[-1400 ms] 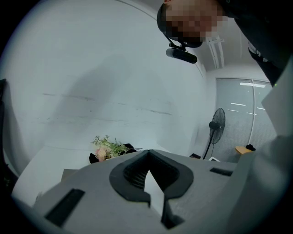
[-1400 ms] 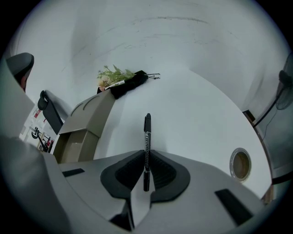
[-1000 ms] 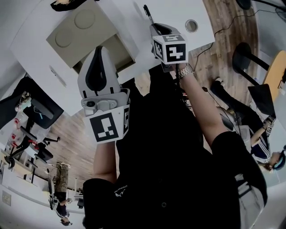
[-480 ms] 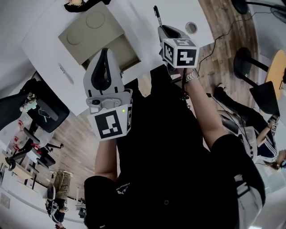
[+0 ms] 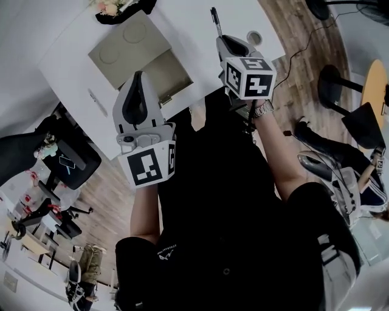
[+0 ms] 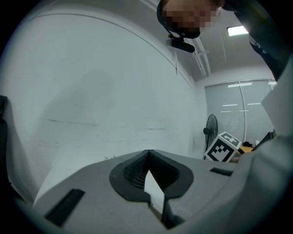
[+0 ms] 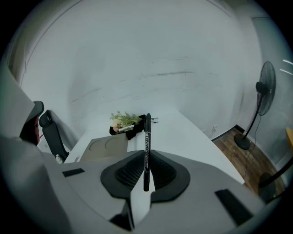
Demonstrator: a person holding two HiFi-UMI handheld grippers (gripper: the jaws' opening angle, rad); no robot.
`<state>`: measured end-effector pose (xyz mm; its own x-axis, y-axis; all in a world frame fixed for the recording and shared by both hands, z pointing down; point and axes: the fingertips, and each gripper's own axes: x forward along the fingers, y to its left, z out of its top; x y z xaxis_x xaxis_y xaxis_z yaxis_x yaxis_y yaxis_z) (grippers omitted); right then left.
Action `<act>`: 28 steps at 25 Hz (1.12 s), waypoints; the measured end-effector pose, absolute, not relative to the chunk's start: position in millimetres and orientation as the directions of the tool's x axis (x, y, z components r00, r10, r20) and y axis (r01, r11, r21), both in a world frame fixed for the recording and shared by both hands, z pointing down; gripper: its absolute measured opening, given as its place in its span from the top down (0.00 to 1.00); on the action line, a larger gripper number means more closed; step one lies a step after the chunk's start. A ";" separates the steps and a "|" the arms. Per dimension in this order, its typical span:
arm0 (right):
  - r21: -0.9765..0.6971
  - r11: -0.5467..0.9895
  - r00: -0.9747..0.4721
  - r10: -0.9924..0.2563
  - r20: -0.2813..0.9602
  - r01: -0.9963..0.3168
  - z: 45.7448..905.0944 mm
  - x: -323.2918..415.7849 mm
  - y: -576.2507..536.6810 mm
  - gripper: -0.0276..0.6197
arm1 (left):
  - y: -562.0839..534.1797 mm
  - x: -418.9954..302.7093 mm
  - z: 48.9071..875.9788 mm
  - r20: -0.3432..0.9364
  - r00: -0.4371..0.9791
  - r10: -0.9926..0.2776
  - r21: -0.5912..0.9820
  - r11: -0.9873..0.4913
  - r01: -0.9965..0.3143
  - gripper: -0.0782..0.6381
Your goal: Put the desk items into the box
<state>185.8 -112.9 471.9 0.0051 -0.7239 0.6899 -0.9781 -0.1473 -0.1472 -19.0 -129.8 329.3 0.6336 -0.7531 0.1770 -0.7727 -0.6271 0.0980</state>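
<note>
My right gripper [image 5: 223, 40] is shut on a black pen [image 5: 214, 18], which sticks out past its tips over the white desk [image 5: 194, 24]. In the right gripper view the pen [image 7: 146, 146] stands upright between the pads of that gripper [image 7: 145, 171]. An open cardboard box [image 5: 130, 45] with a flap bearing two round marks lies on the desk to the left of the pen; the box [image 7: 107, 146] lies ahead and to the left. My left gripper [image 5: 137, 82] hovers at the box's near edge, shut and empty. The left gripper [image 6: 147, 157] faces a bare wall.
A black tray with flowers [image 5: 118, 7] sits beyond the box, and the tray [image 7: 130, 124] shows again at the desk's far end. A round grommet [image 5: 254, 37] is in the desk on the right. Office chairs [image 5: 67, 161] and stools [image 5: 331, 76] stand on the wooden floor; a fan [image 7: 263, 91] is at the right.
The head view has swung, so desk and box sit further right. The right gripper with the pen has shifted a little right. The left gripper has stayed shut by the box's edge.
</note>
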 end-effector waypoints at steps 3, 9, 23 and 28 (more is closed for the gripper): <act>-0.143 -0.149 0.015 -0.743 0.669 -0.978 455.3 183.7 -104.6 0.90 | -118.3 -23.8 324.1 0.172 0.636 -0.752 0.096 -0.630 -0.770 0.88; -0.128 -0.155 0.038 -0.770 0.636 -0.980 430.2 177.8 -94.4 0.90 | -102.7 -36.4 317.2 0.165 0.645 -0.746 0.096 -0.638 -0.764 0.88; -0.099 -0.155 0.079 -0.841 0.536 -0.983 365.6 162.5 -78.9 0.90 | -88.3 -54.0 292.4 0.117 0.665 -0.738 0.081 -0.660 -0.747 0.88; -0.091 -0.131 0.069 -0.867 0.493 -0.987 342.2 144.9 -71.3 0.90 | -83.9 -65.4 288.8 0.115 0.664 -0.739 0.077 -0.659 -0.748 0.88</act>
